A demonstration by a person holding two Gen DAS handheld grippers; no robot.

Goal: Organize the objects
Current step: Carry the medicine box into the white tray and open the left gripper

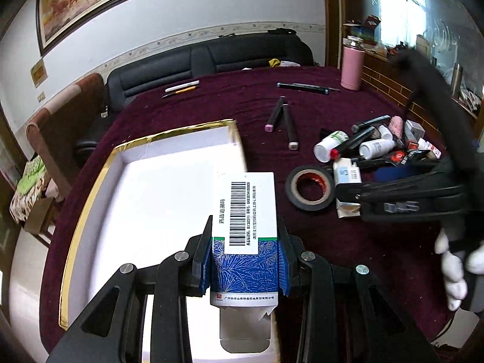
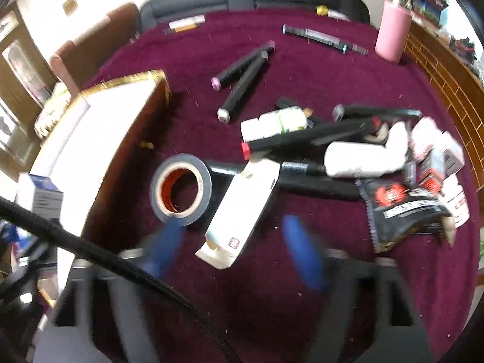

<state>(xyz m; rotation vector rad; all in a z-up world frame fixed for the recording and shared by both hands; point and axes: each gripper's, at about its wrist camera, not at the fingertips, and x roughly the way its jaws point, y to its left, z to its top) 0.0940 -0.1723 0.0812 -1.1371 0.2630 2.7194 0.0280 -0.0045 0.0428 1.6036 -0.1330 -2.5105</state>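
Left tongs (image 1: 245, 260) clamped on medicine box (image 1: 244, 211) over white tray (image 1: 90, 181), right tongs (image 2: 233, 254) apart, straddling white carton (image 2: 242, 205)

Black two-finger grippers with blue pads, one held in a white-gloved hand

The left gripper (image 1: 245, 260) is built of black linkage bars fastened by round silver screws, its fingers (image 1: 202, 260) lined in ribbed blue. A black braided cable (image 2: 121, 269) is seen beside the right gripper (image 2: 233, 251); a white glove (image 1: 453, 272) is worn.
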